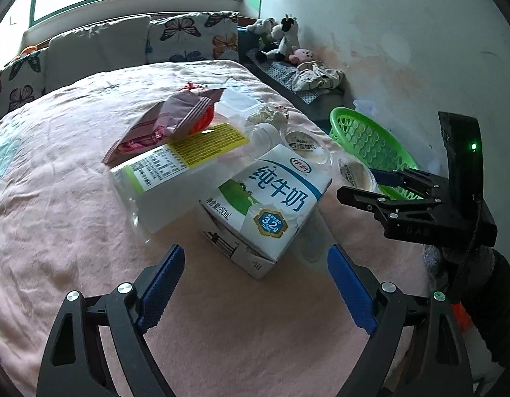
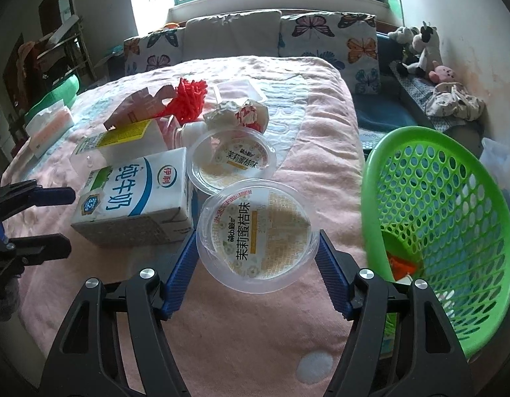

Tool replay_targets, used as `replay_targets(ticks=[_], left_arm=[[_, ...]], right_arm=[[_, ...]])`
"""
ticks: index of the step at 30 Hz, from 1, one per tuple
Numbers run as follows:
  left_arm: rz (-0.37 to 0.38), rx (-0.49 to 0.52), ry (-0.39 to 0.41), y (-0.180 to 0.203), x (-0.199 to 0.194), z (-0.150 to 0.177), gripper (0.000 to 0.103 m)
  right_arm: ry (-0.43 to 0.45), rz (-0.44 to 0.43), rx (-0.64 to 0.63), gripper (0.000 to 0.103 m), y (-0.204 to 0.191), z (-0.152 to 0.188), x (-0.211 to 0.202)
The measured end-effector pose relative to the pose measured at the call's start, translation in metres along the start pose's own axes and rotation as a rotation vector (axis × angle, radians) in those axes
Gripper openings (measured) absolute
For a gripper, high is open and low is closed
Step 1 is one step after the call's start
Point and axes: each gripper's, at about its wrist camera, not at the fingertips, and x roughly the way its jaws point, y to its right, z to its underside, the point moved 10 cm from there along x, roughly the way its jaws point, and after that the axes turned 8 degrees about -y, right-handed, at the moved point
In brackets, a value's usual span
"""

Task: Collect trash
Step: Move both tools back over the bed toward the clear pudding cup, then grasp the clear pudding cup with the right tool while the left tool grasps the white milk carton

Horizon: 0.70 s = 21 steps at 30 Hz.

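The right gripper (image 2: 256, 258) straddles the clear plastic lidded jelly cup (image 2: 256, 233), frame centre, jaws at its rim; grip unconfirmed. The thin wall may buckle or slip. The left gripper (image 1: 256, 284) gapes empty.

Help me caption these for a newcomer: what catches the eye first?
A heap of packaging on the pink bedspread: a blue-and-white milk carton lies tipped ahead of the open left tool. In the right wrist view a clear dessert cup sits between the right tool fingers. A bright green basket stands at the bed's right edge.
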Motion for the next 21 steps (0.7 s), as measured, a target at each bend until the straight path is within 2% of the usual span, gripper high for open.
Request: replay_targets(ticks=[15,21], left_arm=[[0.044,0.047,0.004,-0.004,0.015,-0.018,0.087],[0.055,0.034,-0.002,-0.01,0.024,-0.022,0.088]], right_arm=[[0.06,-0.015,0.028,0.069,0.003,0.0,-0.039],[0.069,-0.021,0.039,0.069,0.005,0.004,-0.047]])
